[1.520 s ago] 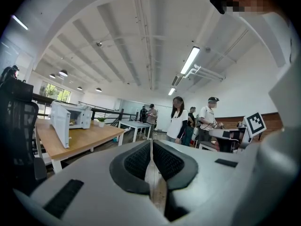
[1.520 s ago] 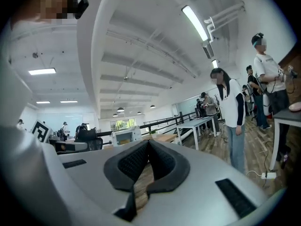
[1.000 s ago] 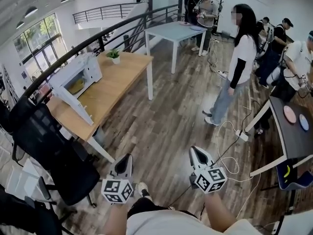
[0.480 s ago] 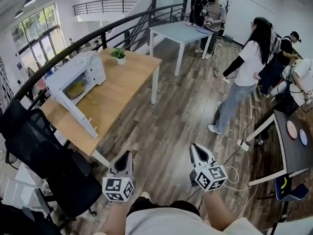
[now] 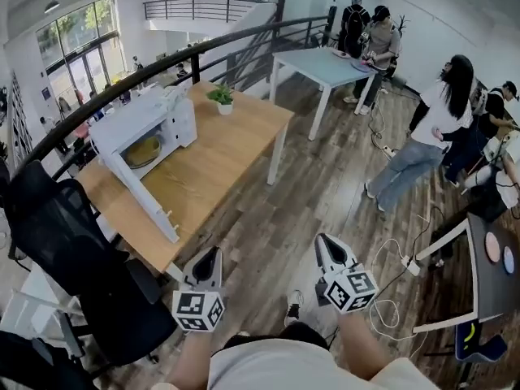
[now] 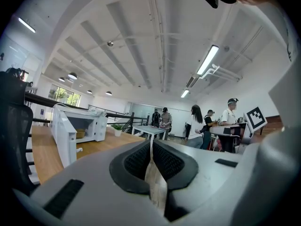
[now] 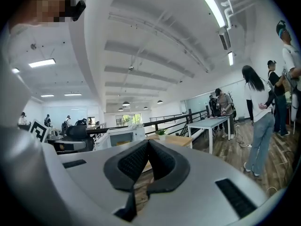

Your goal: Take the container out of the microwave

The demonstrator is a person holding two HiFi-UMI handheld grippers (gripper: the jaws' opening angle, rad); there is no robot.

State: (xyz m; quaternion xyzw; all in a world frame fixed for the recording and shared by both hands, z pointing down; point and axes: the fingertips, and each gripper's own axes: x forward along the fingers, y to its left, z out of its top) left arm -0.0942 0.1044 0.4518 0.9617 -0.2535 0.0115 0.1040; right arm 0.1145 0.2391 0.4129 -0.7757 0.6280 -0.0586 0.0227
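Note:
A white microwave [image 5: 154, 120] stands on the wooden table [image 5: 219, 161] at the left, its door [image 5: 142, 197] hanging open toward me. A yellowish container [image 5: 144, 150] sits inside its cavity. My left gripper [image 5: 208, 260] and right gripper [image 5: 324, 246] are held level over the floor, short of the table's near corner, both shut and empty. The left gripper view shows the microwave [image 6: 82, 126] with the container [image 6: 81, 134] ahead to the left, beyond the shut left gripper [image 6: 151, 145]. Past the shut right gripper [image 7: 148, 144], its own view shows the microwave [image 7: 121, 136] straight ahead.
A black office chair [image 5: 73, 250] stands left of the table's near corner. A small potted plant [image 5: 221, 97] sits on the table's far end. Beyond are a light blue table [image 5: 325, 65] and several people [image 5: 431, 136]. Cables [image 5: 390, 270] and a dark table [image 5: 487, 279] lie to the right.
Both grippers have travelled forward across the floor, so the table and microwave are nearer and larger. The person in white has walked off to the right. Both grippers stay shut.

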